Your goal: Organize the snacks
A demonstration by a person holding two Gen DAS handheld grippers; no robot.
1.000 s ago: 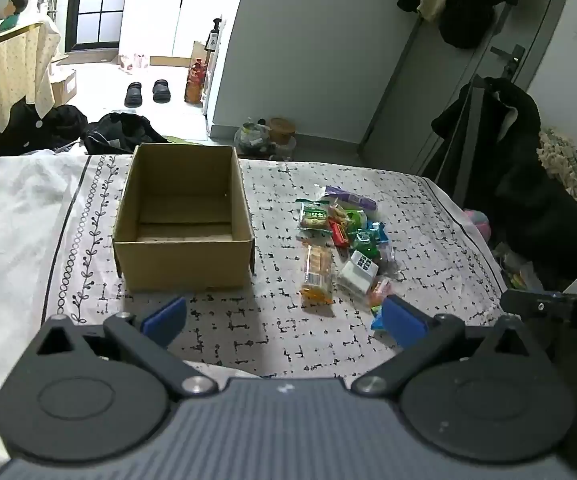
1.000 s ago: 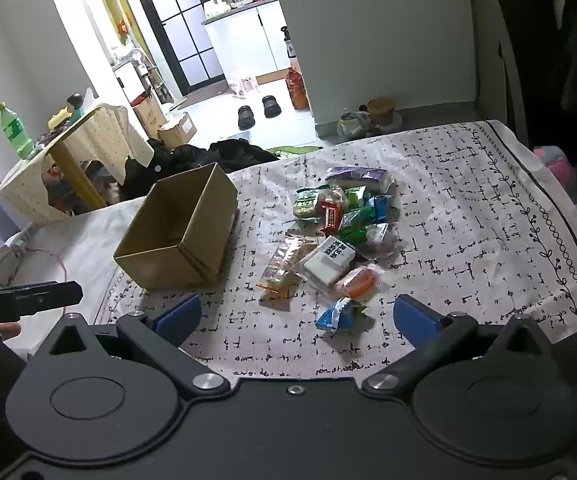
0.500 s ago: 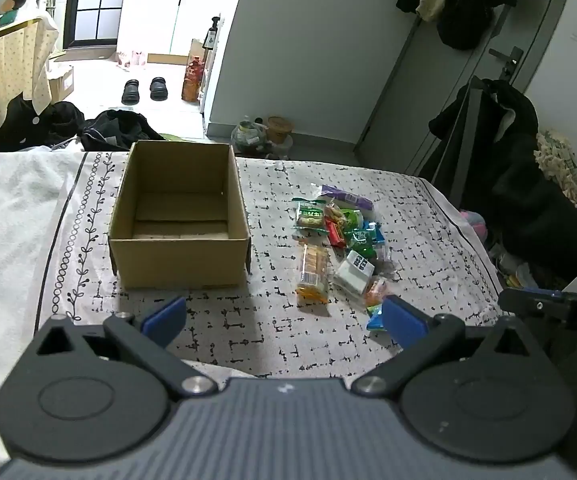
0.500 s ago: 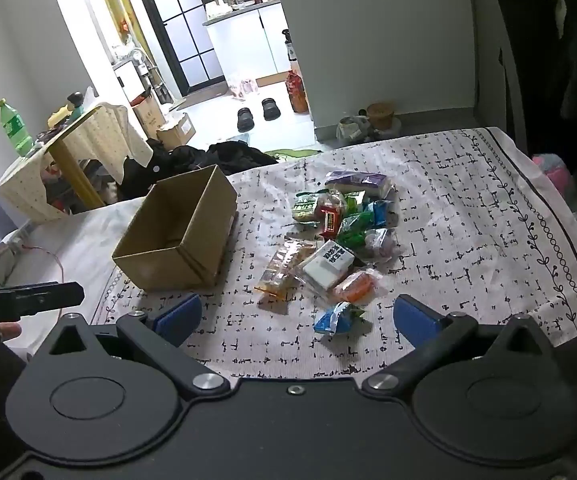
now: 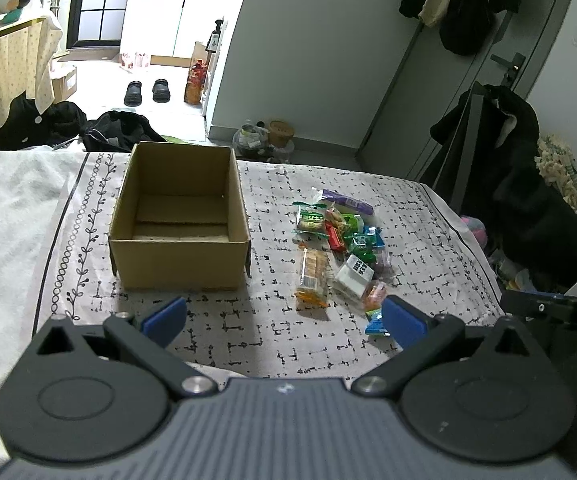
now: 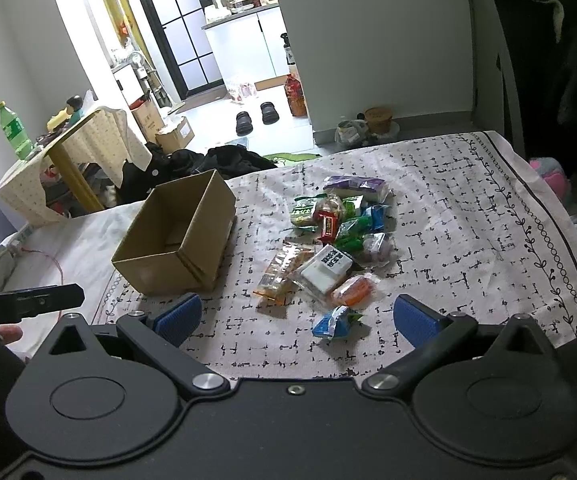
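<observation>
- Your left gripper (image 5: 282, 318) stands with its blue-padded fingers (image 5: 166, 314) spread wide and nothing between them, hovering low over the near edge of the patterned cloth.
- Your right gripper (image 6: 296, 320) is the same: blue pads apart, empty, held above the cloth on the near side of the snacks.
- Nearest the right gripper lies a small blue foil packet (image 6: 334, 322), just inside the span of its fingers but not touched. In my judgement it is the easiest first pick.
- Just beyond it sit an orange wrapped sweet (image 6: 352, 290), a white flat pack with black lettering (image 6: 326, 268) and a clear sleeve of orange-brown biscuits (image 6: 282, 270).
- Farther out, the rest of the pile of mixed wrapped snacks (image 5: 344, 232) is bunched together, green, red and blue wrappers, with a purple packet (image 5: 346, 202) at its far end.
- The open brown cardboard box (image 5: 180, 216) stands to the left of the pile, apart from it, on the white cloth with black dash marks (image 6: 468, 232).
- As far as both views show, the box holds no snack, so the sorting has not begun and every packet is left to move.
</observation>
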